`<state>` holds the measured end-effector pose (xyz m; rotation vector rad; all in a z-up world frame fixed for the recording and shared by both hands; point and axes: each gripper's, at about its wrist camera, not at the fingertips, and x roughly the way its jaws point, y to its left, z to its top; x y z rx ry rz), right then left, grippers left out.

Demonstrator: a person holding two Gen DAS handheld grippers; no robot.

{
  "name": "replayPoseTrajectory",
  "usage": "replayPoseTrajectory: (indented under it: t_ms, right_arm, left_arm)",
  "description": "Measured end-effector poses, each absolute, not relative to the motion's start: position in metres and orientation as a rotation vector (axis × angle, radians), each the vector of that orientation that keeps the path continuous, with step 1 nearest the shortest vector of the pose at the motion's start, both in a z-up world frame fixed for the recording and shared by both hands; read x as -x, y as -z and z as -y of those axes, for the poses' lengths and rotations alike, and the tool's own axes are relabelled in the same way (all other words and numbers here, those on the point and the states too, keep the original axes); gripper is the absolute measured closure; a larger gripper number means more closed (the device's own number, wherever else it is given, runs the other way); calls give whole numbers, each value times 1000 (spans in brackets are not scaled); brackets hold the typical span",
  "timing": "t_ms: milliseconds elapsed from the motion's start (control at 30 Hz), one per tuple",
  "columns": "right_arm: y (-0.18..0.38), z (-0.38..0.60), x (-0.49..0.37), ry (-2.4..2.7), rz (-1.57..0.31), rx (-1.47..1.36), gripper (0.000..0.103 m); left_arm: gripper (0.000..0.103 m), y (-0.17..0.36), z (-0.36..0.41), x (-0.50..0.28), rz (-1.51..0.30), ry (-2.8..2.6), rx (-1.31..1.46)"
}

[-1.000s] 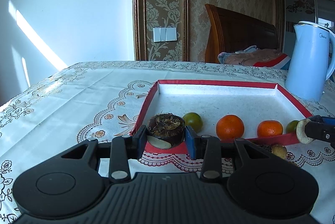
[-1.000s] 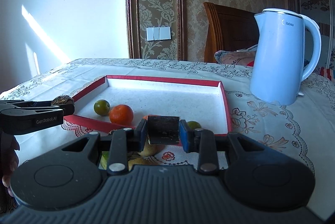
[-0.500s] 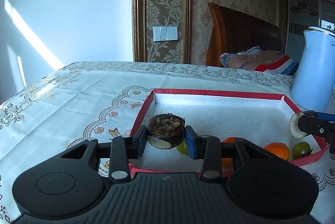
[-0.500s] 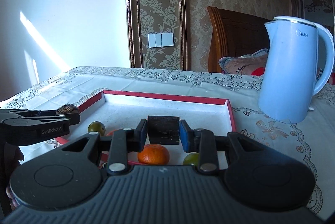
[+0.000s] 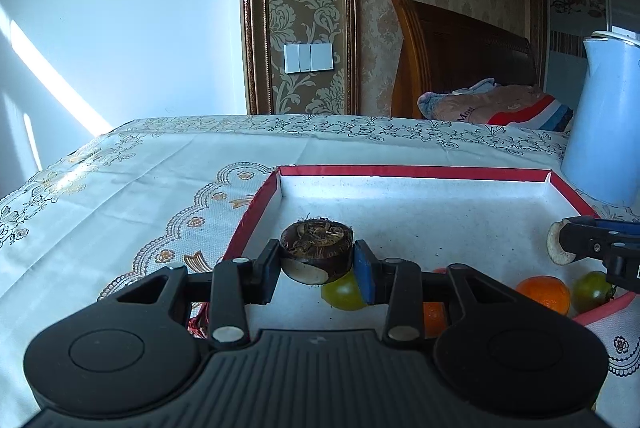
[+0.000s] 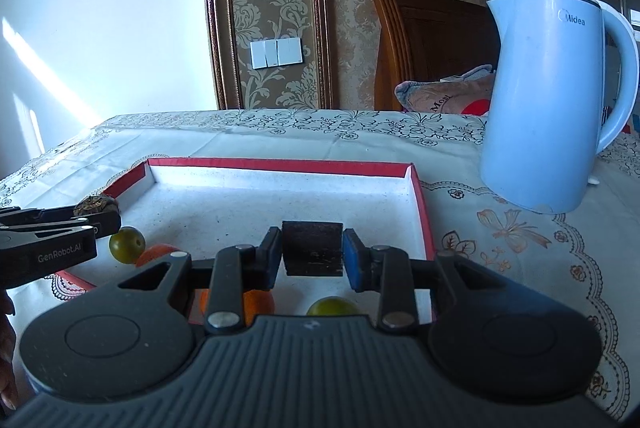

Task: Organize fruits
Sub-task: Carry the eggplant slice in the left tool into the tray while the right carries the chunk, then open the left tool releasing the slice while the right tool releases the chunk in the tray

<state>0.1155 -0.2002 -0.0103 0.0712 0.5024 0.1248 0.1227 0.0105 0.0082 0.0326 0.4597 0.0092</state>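
A table draped in a white lace-patterned tablecloth [image 5: 168, 188] is sitting in a room with pale walls, brown damask wallpaper and a wooden headboard behind it. The left gripper [image 5: 316, 266] is hanging over the near left part of a shallow red-rimmed tray [image 5: 416, 172], its two pads pinching a dark brown water chestnut [image 5: 317, 252] with a pale peeled patch on its lower side and dry fibres on top. Just below and to the right of that gripper's blue pad, a green fruit [image 5: 344, 291] is lying on the tray's white floor, and further right an orange fruit [image 5: 434, 316] is showing partly behind the gripper's linkage. Beyond these, toward the tray's right corner, a second orange fruit [image 5: 544, 293] and another green fruit [image 5: 592, 292] are sitting side by side. The right gripper [image 6: 312, 253] is hovering over the near right part of the same tray, its pads pressing together on a second dark water chestnut [image 6: 312, 248], which is appearing as a dark, squarish block from its own camera and as a pale cut face from the left view. Under this gripper an orange fruit and a green one are peeking out near the tray's front edge. To its left, the other gripper is reaching in with its load above the green fruit. Off to the right of the tray, a light blue electric kettle [image 6: 556, 96] is standing upright on the cloth.
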Motion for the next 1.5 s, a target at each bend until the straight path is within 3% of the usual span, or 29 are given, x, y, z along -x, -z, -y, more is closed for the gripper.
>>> replayPoseTrajectory:
  t_ms: [1500]
  right_arm:
    - [28,194,-120,-103,-534,-53,72]
  left_arm:
    - [63,2,-2,-122,-432,0,-79]
